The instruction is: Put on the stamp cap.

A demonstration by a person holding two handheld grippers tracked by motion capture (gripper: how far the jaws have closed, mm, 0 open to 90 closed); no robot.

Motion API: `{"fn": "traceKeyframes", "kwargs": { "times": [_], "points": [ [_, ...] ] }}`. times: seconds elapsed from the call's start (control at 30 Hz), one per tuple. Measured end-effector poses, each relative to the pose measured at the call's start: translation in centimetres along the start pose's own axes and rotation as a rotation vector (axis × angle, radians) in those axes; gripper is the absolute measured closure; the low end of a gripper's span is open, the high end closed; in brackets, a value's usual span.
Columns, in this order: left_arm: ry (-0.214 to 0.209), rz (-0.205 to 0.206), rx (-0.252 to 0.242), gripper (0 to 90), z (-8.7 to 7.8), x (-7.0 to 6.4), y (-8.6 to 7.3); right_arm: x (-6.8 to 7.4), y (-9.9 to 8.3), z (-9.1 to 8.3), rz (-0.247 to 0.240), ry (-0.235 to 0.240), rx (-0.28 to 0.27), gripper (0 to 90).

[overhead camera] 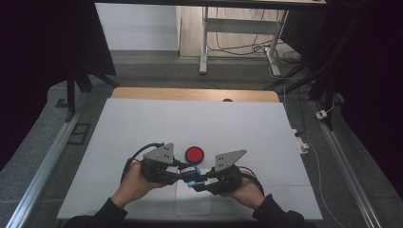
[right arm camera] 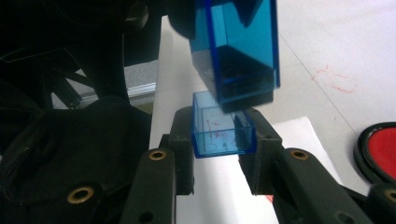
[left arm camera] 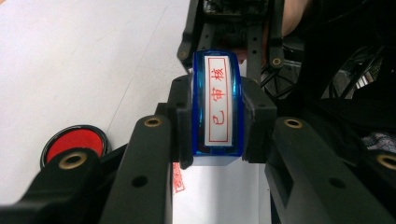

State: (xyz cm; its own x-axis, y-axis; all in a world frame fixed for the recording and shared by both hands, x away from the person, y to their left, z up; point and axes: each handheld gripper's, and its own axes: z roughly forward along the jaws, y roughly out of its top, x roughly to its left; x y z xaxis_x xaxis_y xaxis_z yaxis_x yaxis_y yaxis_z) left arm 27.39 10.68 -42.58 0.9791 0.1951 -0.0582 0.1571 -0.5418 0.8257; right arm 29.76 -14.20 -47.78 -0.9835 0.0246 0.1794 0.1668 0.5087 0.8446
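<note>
I have the left tongs (left arm camera: 217, 116) closed on the blue stamp (left arm camera: 217, 105), one jaw pressed flat on each of its long sides. Looking along those jaws, the stamp stands between the tips with its white label facing me, red characters inside a red frame. Beyond it I can see the other tongs' black frame facing mine.

My right tongs (right arm camera: 223, 135) are clamped on the clear blue cap (right arm camera: 223, 130), a small open box with faint red smears inside. In the right gripper view the stamp (right arm camera: 238, 51) hangs just above the cap, tilted, its dark lower end close over the cap's open top; I cannot tell whether the two touch.

From the high view, the left tongs (overhead camera: 183, 172) and right tongs (overhead camera: 202, 179) meet tip to tip near my edge of the table (overhead camera: 142, 123), with the stamp (overhead camera: 191, 174) a small blue patch between them. My left hand (overhead camera: 133, 183) and right hand (overhead camera: 247, 190) grip the bodies from behind.

Under the tips lies a sheet of white paper (overhead camera: 194, 202), reaching back toward me. In the left gripper view a red printed mark (left arm camera: 178, 179) sits on the paper (left arm camera: 219, 196) just below my left jaw.

The round red ink pad (overhead camera: 194, 154) in its black rim lies on the table just beyond the tips, between the two grey plates. It shows low and left of my left jaws (left arm camera: 74, 142), and at the far right edge beside my right jaws (right arm camera: 380, 151).
</note>
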Motion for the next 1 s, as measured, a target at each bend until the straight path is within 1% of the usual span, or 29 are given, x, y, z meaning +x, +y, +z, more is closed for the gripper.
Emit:
{"fn": "traceKeyframes", "kwargs": {
  "times": [0.1,0.27,0.4,0.6,0.67,0.73,0.83,0.97,1.0],
  "points": [
    [-0.003,0.004,0.005,69.7,0.1,0.0,0.0,-0.2,0.1,0.3,0.0,0.014,-0.005,68.6],
    [-0.003,0.001,-0.005,69.7,0.0,0.0,0.0,-0.5,0.2,0.4,-0.007,0.035,-0.019,68.6],
    [-0.01,0.006,-0.003,69.7,0.0,0.0,0.0,-0.8,0.1,0.5,0.005,0.041,-0.032,68.6],
    [-0.015,0.005,-0.012,69.7,-0.1,0.0,0.0,-1.1,0.1,0.3,0.005,0.066,-0.046,68.6],
    [-0.015,0.008,-0.014,69.7,-0.2,0.0,0.0,-1.2,0.2,0.3,0.003,0.071,-0.051,68.6],
    [-0.012,0.011,-0.012,69.7,-0.2,0.0,0.0,-1.2,0.2,0.2,0.011,0.078,-0.061,68.7],
    [-0.012,0.016,-0.008,69.7,-0.2,-0.1,0.0,-1.3,0.2,0.3,0.004,0.082,-0.058,68.7],
    [-0.024,0.026,-0.01,69.7,-0.1,-0.1,0.0,-1.4,0.3,0.3,-0.003,0.1,-0.056,68.7],
    [-0.028,0.031,-0.01,69.7,-0.1,-0.2,0.0,-1.3,0.3,0.3,-0.001,0.109,-0.062,68.7]
  ]
}}
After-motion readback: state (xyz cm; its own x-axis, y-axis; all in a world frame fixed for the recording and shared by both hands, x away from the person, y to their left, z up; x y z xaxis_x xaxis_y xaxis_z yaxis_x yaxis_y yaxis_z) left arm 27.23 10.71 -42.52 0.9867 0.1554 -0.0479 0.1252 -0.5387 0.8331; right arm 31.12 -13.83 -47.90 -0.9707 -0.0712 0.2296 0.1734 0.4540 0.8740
